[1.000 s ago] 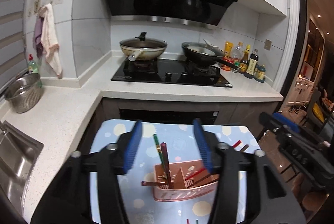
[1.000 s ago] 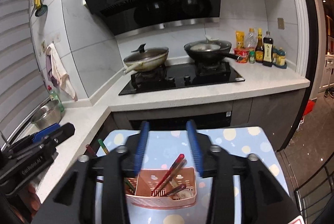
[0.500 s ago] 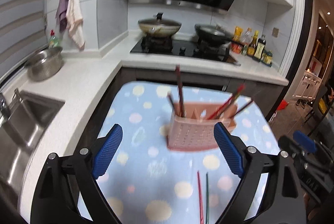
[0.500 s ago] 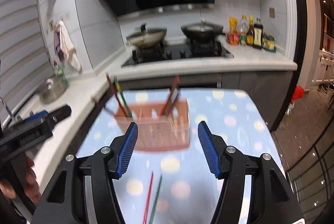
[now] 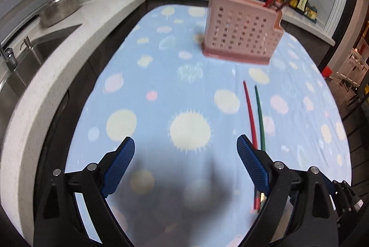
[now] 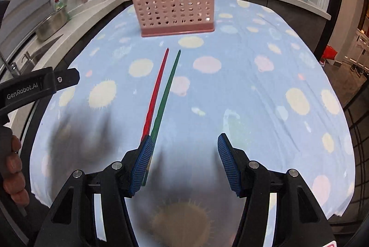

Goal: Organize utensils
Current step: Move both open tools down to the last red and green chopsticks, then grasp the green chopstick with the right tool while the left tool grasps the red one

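A counter point(image 6: 265, 90) covered with a light blue cloth with pale dots fills both views, and behind it stands a kitchen worktop point(image 5: 76, 23) with a sink point(image 5: 32, 55), a steel bowl point(image 5: 61, 9) and two pans on the stove. On the far part of the cloth stands a pink holder point(image 6: 173, 7) with many holes, upright, and several chopsticks lean out of its top. Between the holder and the grippers lie two loose chopsticks side by side, close to each other and almost parallel: a red chopstick point(image 6: 155, 90) and a green chopstick point(image 6: 167, 90). The left gripper point(image 5: 185, 166) hangs above the cloth with jaws wide and opening more, nothing between them; both chopsticks pass just by its right finger, outside the gap. The right gripper point(image 6: 183, 161) has its jaws about half apart and empty; the near ends of the chopsticks go under its left finger, perhaps touching it, but the blur there does not let me decide.
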Tool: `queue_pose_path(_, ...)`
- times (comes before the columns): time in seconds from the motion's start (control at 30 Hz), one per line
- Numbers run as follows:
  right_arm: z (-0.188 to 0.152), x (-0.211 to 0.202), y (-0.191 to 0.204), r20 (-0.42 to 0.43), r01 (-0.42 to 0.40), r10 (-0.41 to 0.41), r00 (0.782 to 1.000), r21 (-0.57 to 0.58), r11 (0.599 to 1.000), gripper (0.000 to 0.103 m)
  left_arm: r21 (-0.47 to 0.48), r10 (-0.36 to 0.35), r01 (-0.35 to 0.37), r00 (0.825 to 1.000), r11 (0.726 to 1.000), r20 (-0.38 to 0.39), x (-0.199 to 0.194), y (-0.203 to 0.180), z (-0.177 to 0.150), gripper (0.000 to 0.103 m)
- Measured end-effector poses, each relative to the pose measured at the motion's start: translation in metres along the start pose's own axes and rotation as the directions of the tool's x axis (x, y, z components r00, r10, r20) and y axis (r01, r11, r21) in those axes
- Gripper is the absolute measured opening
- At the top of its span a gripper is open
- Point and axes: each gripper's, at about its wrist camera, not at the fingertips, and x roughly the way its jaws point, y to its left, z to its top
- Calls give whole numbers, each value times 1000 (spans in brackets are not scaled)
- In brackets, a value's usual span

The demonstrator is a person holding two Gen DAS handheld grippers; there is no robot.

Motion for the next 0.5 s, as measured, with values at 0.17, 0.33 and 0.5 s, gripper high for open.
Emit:
queue_pose_path(0.17,-14,7,14,-24,-17,16,1000,-22,1000,55,3,12,-12,999,1000,-52,7,1,-25,92)
queue_pose_path(0.33,-22,15,22,-52,-26,24,998,-42,999,49,17,34,-33,996,999,-88,12,5,-41,94)
queue_pose_path(0.5,-22,15,23,-48,-35,34,998,-40,999,46,25,51,-49,992,998,-111,15,6,-49,95)
